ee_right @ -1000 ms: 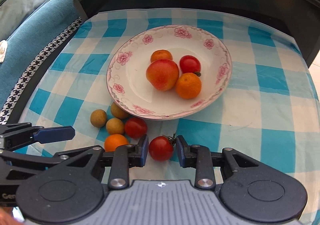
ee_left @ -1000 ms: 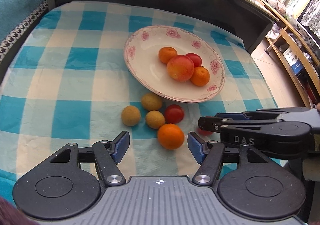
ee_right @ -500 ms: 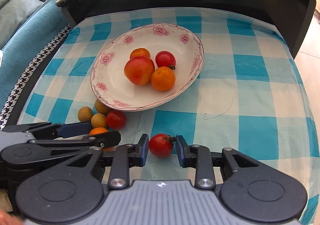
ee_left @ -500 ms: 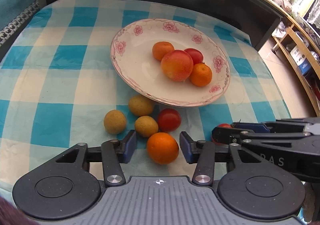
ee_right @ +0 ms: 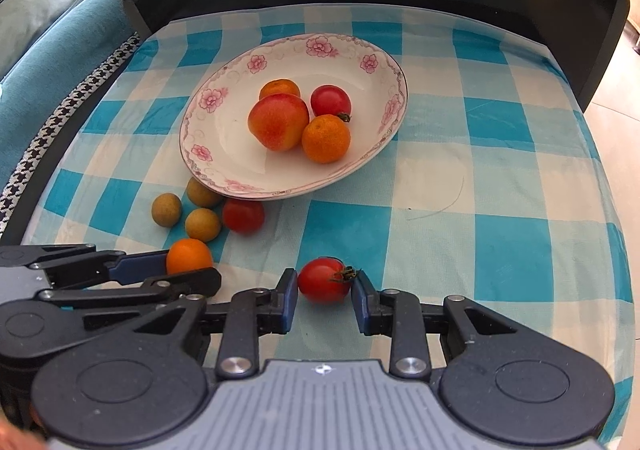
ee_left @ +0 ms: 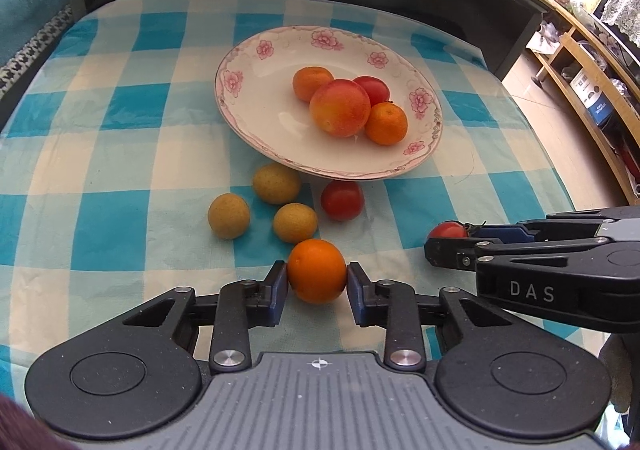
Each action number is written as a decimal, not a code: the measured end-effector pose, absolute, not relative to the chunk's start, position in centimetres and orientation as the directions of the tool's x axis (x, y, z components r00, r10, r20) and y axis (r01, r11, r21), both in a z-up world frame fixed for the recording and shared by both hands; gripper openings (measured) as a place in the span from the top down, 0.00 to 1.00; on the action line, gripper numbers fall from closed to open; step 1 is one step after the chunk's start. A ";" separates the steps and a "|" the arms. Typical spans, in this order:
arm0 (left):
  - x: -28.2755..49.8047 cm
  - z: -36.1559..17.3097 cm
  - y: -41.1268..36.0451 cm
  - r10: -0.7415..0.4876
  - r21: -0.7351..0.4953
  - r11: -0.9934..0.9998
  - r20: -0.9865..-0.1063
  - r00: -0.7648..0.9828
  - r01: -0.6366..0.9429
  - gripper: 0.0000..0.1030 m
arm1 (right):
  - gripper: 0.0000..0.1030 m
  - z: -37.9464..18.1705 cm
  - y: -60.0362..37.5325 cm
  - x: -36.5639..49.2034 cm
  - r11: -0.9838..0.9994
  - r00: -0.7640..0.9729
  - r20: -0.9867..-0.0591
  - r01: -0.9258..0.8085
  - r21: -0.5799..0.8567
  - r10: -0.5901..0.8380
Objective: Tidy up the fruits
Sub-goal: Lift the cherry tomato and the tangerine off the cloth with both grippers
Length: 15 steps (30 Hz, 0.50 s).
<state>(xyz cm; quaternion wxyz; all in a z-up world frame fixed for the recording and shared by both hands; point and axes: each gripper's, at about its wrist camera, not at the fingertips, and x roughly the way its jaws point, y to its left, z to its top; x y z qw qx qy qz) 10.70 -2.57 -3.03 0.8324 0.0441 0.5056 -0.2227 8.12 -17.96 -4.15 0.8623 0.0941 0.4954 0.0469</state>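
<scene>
A small orange [ee_left: 316, 270] lay on the checked cloth [ee_left: 120, 153], near of the flowered plate [ee_left: 248, 121]; the left gripper [ee_left: 317, 282] was closing on it, both blue pads touching its sides; to the right, a stemmed tomato [ee_right: 325, 280] sat pinched between the drawn-in fingers of the right gripper [ee_right: 325, 290]; three yellow-green fruits [ee_left: 276, 183] and a loose tomato [ee_left: 342, 200] lay between the orange and the plate; the plate held two oranges, a tomato and a larger red-orange fruit [ee_left: 340, 107].
</scene>
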 end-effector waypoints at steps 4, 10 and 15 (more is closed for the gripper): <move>9.8 -2.6 -2.3 -0.332 -0.153 0.890 -0.863 0.381 0.430 0.62 | 0.71 -3.7 -18.1 7.3 0.979 0.504 -0.847 0.008 0.202 0.170; 8.2 -2.3 -1.3 -0.328 -0.153 0.889 -0.870 0.368 0.432 0.62 | 0.72 -3.2 -17.5 5.7 0.983 0.486 -0.857 -0.022 0.181 0.168; 7.7 -2.2 -0.9 -0.326 -0.155 0.895 -0.868 0.375 0.418 0.60 | 0.72 -3.1 -17.5 4.6 0.983 0.480 -0.861 -0.019 0.181 0.168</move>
